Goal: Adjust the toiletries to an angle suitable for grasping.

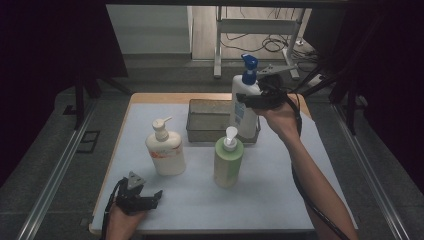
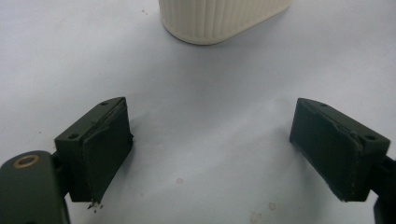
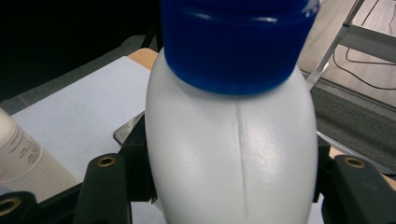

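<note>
Left gripper [image 1: 159, 196]: seen nearest the camera in the high view, at the table's near left edge, held low in the person's left hand; jaws spread wide, nothing between them.
Left pads [image 2: 106, 154]: bare white table cover [image 2: 201, 140] is seen between them in the left gripper view; the ribbed base of the cream bottle [image 2: 219, 18] stands ahead, apart from the jaws.
Right gripper [image 1: 245, 98]: held at the far right of the table; jaws closed on the white bottle with blue pump [image 1: 246, 100], one jaw at each side of its shoulder.
Right fingers [image 3: 105, 191]: pressed against the bottle's flanks just below the blue collar [image 3: 233, 42], as seen in the right gripper view.
White bottle: upright, its base in the right end of the grey metal tray [image 1: 207, 120].
Tray: at the far middle of the table.
Green bottle [image 1: 228, 160]: upright, just in front of the tray.
Cream bottle: upright, left of the green bottle, well apart from the right gripper.
</note>
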